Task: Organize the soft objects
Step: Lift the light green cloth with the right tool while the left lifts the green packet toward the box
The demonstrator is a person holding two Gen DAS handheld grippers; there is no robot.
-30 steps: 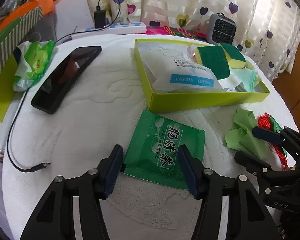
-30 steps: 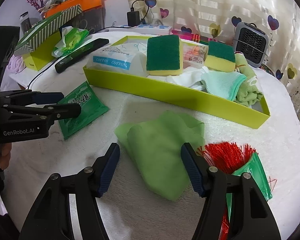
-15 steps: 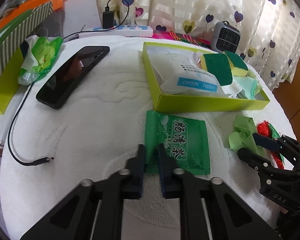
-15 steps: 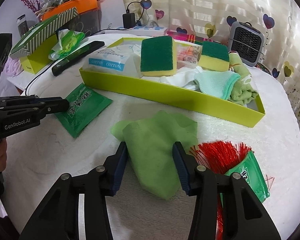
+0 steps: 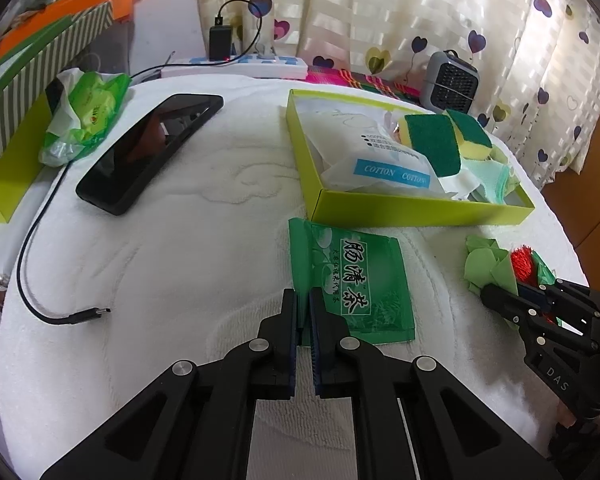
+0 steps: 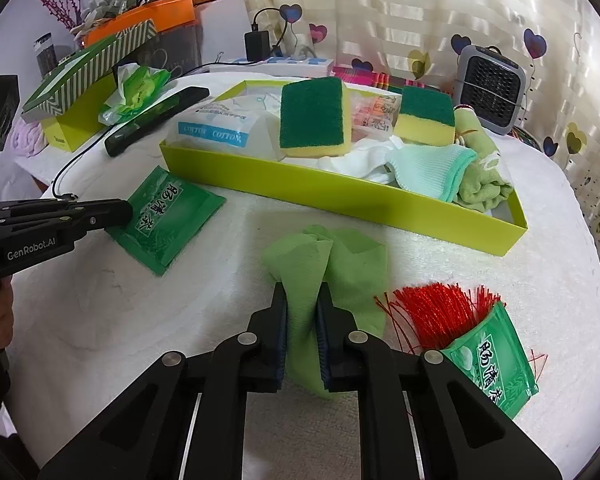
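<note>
My left gripper (image 5: 303,300) is shut on the near left corner of a green tea packet (image 5: 350,280), which lies on the white towel; the packet also shows in the right wrist view (image 6: 168,218). My right gripper (image 6: 302,300) is shut on a bunched light green cloth (image 6: 324,264), seen at the right in the left wrist view (image 5: 486,266). A lime tray (image 6: 340,192) behind holds a cotton pack (image 6: 220,130), two sponges (image 6: 314,118), a mint sock (image 6: 428,168) and a green towel (image 6: 480,176).
A red tinsel bundle in a second green packet (image 6: 488,360) lies right of the cloth. A black phone (image 5: 152,152), a cable (image 5: 40,280) and a green wipes pack (image 5: 84,116) are at the left. Boxes (image 5: 16,120) stand far left, a small fan (image 5: 452,82) at the back.
Both grippers closed from wide open: the left onto the tea packet's corner, the right onto the green cloth, which bunched up between the fingers.
</note>
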